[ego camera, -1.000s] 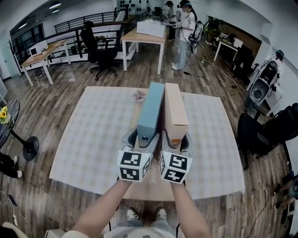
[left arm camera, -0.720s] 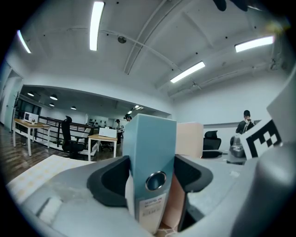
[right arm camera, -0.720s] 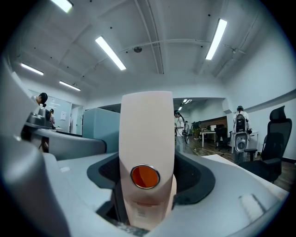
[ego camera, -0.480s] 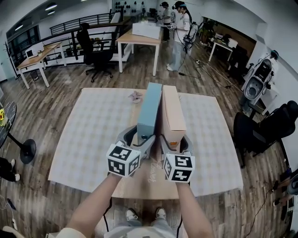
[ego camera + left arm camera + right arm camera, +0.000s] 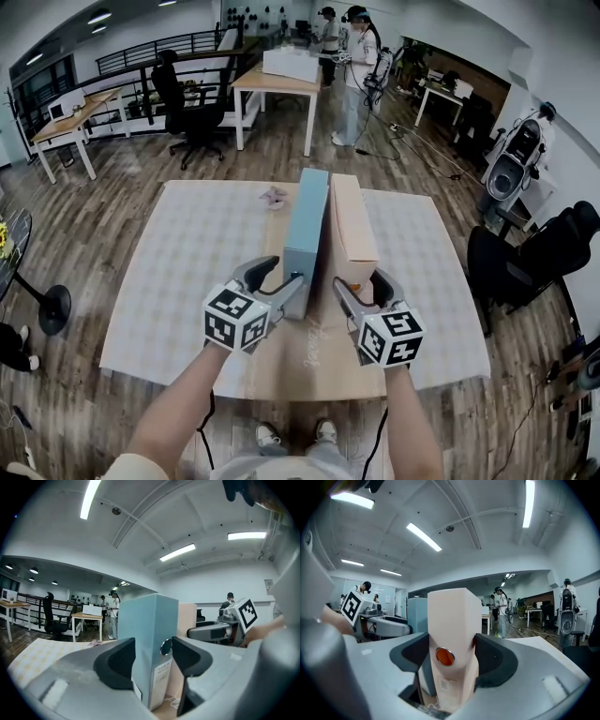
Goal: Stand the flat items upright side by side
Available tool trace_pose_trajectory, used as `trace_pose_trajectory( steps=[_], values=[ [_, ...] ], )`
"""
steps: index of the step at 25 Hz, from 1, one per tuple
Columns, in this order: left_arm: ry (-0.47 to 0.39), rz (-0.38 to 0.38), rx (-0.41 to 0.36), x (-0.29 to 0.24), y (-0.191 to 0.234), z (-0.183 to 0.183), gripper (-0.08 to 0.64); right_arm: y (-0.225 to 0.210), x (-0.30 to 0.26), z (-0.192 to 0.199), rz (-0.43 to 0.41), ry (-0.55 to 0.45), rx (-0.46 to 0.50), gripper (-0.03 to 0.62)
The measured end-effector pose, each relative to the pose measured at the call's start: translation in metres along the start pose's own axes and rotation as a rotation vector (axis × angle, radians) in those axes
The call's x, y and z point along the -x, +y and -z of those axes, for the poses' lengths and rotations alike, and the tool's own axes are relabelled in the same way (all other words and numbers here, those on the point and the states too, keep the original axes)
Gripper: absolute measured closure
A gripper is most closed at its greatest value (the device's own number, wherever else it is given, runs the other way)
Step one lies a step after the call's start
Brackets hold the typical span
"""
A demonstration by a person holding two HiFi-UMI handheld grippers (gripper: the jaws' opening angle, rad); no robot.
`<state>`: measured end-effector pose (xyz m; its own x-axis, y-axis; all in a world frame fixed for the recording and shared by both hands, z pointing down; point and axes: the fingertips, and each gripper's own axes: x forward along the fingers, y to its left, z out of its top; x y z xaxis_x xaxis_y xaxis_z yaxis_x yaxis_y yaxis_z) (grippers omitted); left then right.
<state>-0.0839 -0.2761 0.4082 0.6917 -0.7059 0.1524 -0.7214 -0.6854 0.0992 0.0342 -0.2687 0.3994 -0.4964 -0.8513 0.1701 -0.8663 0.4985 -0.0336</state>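
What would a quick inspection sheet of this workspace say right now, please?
Surface: checked cloth with a wooden strip down the middle.
Job's things: blue binder and beige binder upright, side by side.
Clutter: small pink item by their far end.
Grippers: left gripper open, empty, blue binder beyond its tips; right gripper pads against the beige binder's sides; both grippers' jaws have just been closing.
Cables: a cable hangs below each forearm.
Surroundings: desks, office chairs, people standing at the back.

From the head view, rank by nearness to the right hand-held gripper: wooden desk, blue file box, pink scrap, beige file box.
1. beige file box: between the jaws of the right hand-held gripper, which have just been closing.
2. blue file box: immediately left.
3. pink scrap: farther ahead, left.
4. wooden desk: across the room.
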Motion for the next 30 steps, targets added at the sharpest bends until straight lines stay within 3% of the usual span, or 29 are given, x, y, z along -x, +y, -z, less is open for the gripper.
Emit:
trace_pose_trajectory(
  steps=[10, 20, 25, 30],
  values=[
    [0.04, 0.102, -0.052, -0.002, -0.006, 0.003, 0.333, -0.002, 0.014, 0.007, -0.147, 0.087, 0.13, 0.356],
    [0.068, 0.138, -0.067, -0.003, -0.005, 0.003, 0.373, -0.003, 0.018, 0.006, -0.23, 0.103, 0.126, 0.397],
    [0.087, 0.12, -0.081, -0.003, -0.004, 0.005, 0.383, -0.006, 0.017, 0.01, -0.155, 0.128, 0.197, 0.434],
    [0.084, 0.105, -0.072, -0.004, -0.005, 0.005, 0.394, -0.005, 0.017, 0.012, -0.083, 0.082, 0.143, 0.443]
  ],
)
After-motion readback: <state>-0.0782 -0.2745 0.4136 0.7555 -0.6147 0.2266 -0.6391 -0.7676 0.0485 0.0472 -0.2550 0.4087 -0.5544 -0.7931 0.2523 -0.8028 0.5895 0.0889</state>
